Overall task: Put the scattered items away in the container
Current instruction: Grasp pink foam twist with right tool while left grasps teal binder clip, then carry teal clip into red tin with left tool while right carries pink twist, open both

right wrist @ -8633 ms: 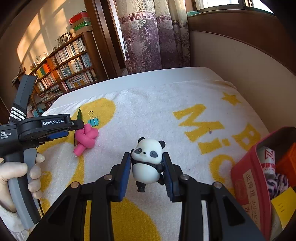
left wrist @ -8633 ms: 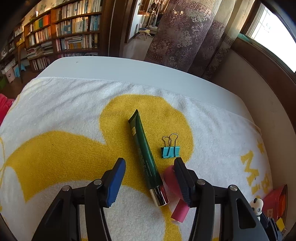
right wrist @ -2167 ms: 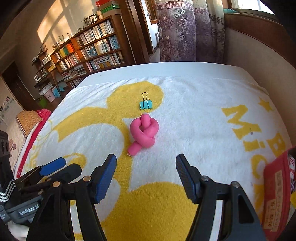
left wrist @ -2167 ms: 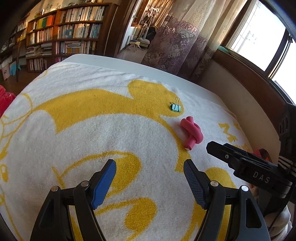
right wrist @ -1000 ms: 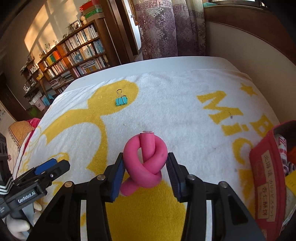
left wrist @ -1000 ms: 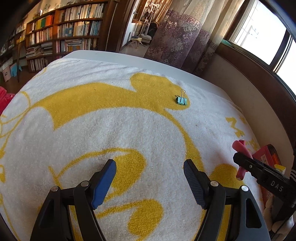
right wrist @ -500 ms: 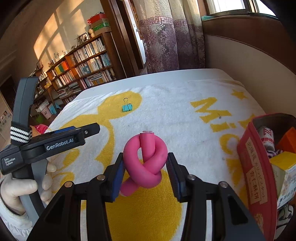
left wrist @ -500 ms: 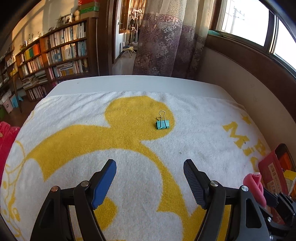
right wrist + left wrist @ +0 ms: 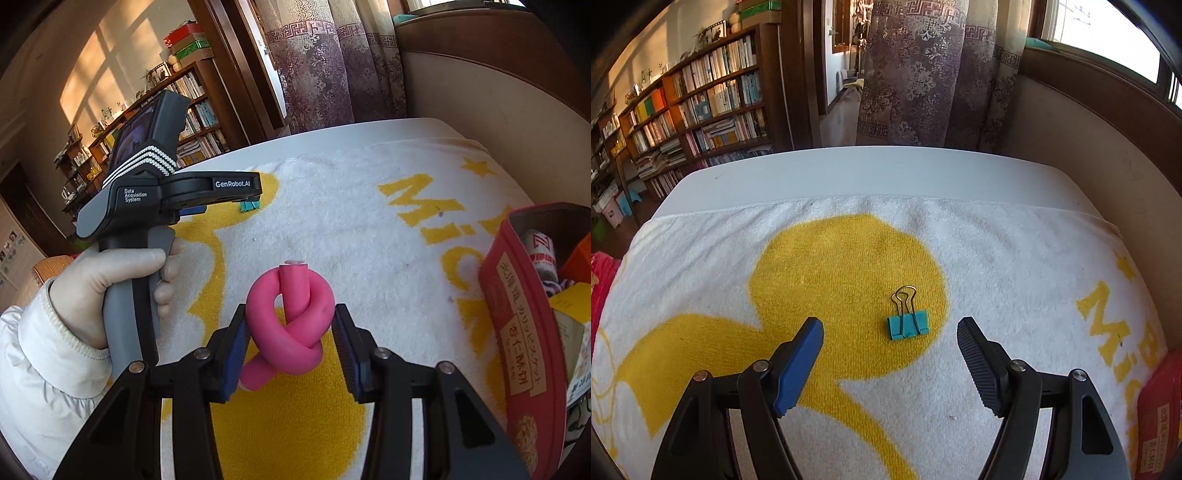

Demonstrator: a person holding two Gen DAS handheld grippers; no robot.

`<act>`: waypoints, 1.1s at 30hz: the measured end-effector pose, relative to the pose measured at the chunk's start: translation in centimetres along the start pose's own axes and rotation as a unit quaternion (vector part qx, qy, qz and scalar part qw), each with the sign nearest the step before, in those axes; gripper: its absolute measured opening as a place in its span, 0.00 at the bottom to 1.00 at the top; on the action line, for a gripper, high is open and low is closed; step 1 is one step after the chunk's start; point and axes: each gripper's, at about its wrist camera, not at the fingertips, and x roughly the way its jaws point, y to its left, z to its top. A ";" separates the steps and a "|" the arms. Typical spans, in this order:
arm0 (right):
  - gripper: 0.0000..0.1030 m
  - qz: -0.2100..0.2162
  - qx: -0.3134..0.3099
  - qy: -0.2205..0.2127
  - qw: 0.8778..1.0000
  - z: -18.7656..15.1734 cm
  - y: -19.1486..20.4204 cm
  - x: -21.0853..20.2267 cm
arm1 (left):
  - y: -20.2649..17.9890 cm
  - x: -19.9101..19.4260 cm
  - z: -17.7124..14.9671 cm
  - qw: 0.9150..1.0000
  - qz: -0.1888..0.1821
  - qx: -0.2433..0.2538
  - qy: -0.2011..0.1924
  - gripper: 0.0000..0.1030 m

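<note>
A teal binder clip (image 9: 908,326) with gold wire handles lies flat on the yellow patch of the towel (image 9: 1015,266). My left gripper (image 9: 890,330) is open, its fingertips on either side of the clip and a little nearer to me; I cannot tell whether they reach the towel. My right gripper (image 9: 290,326) is shut on a pink knotted foam tube (image 9: 291,325), held above the towel. To its right stands the red container (image 9: 517,317), open, with packets and boxes inside. The clip (image 9: 249,206) also peeks out under the left gripper's body in the right wrist view.
The towel covers a white table (image 9: 871,170) whose far edge shows beyond it. A padded wall (image 9: 1071,155) runs along the right side. A gloved hand (image 9: 122,280) holds the left gripper's handle. Bookshelves (image 9: 701,110) and curtains (image 9: 923,74) stand behind.
The left gripper has swung across the towel until the binder clip sits between its open fingertips. The right gripper has stayed almost still with the pink tube, and the container is closer at its right.
</note>
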 end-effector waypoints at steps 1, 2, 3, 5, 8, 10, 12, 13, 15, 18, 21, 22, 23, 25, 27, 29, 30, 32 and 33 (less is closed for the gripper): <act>0.47 -0.003 -0.001 0.003 1.000 0.0 0.0 0.1 | 0.0 0.5 0.3 1.000 -0.003 -0.002 0.006 0.74; 0.47 -0.008 -0.001 0.004 1.000 0.0 -0.1 0.2 | -0.1 0.9 0.5 1.000 -0.006 -0.004 0.013 0.72; 0.47 -0.013 0.000 0.004 1.000 0.0 -0.1 0.2 | -0.1 1.3 0.7 1.000 -0.011 -0.006 0.019 0.69; 0.47 -0.017 0.004 -0.001 1.000 0.1 -0.4 0.0 | -0.2 1.9 1.0 0.999 -0.020 -0.008 0.029 0.67; 0.47 -0.017 0.009 -0.007 1.000 0.2 -0.6 -0.4 | -0.3 2.8 1.2 0.999 -0.021 -0.006 0.039 0.55; 0.47 -0.017 0.009 -0.006 1.000 0.2 -0.6 -0.3 | -0.4 3.1 1.4 0.999 -0.016 0.000 0.034 0.55; 0.47 -0.016 0.006 -0.006 1.000 0.2 -0.5 -0.3 | -0.7 3.3 1.4 0.999 -0.009 0.008 0.030 0.51; 0.47 -0.016 0.005 -0.007 1.000 0.2 -0.4 -0.4 | -0.8 3.3 1.4 1.000 -0.002 0.013 0.026 0.44; 0.47 -0.017 0.001 -0.011 1.000 0.2 -0.2 -0.6 | -0.7 3.3 1.3 1.000 -0.002 0.016 0.020 0.34; 0.47 -0.022 -0.003 -0.017 1.000 0.3 0.0 -0.8 | -0.5 2.9 1.0 1.000 -0.012 0.010 0.020 0.25; 0.47 -0.025 0.000 -0.017 1.000 0.3 -0.4 -0.6 | -0.1 1.9 0.2 1.000 -0.021 0.004 0.018 0.25; 0.47 -0.026 0.001 -0.017 1.000 0.3 -0.5 -0.6 | 0.1 1.6 -0.1 1.000 -0.024 0.002 0.018 0.25; 0.47 -0.027 0.003 -0.017 0.999 0.4 -0.6 -0.6 | 0.2 1.2 -0.4 1.000 -0.027 0.001 0.016 0.25; 0.47 -0.027 0.007 -0.019 0.999 0.4 -0.8 -0.6 | 0.4 0.2 -0.9 0.999 -0.034 -0.001 0.013 0.25; 0.47 -0.024 0.007 -0.025 0.999 0.4 -0.9 -0.8 | 0.8 -1.1 -1.6 0.999 -0.045 -0.005 0.007 0.25; 0.47 -0.023 0.003 -0.034 0.999 0.5 -0.7 -1.0 | 1.0 -2.4 -2.4 0.998 -0.055 -0.005 0.002 0.25; 0.47 -0.022 0.001 -0.037 0.999 0.5 -0.6 -1.1 | 1.0 -3.2 -2.9 0.998 -0.061 -0.003 0.000 0.25; 0.47 -0.021 -0.002 -0.041 0.999 0.5 -0.5 -1.2 | 1.0 -4.6 -3.8 0.997 -0.071 0.002 -0.006 0.25; 0.47 -0.021 -0.003 -0.043 0.999 0.5 -0.5 -1.3 | 0.9 -5.4 -4.3 0.997 -0.075 0.004 -0.009 0.25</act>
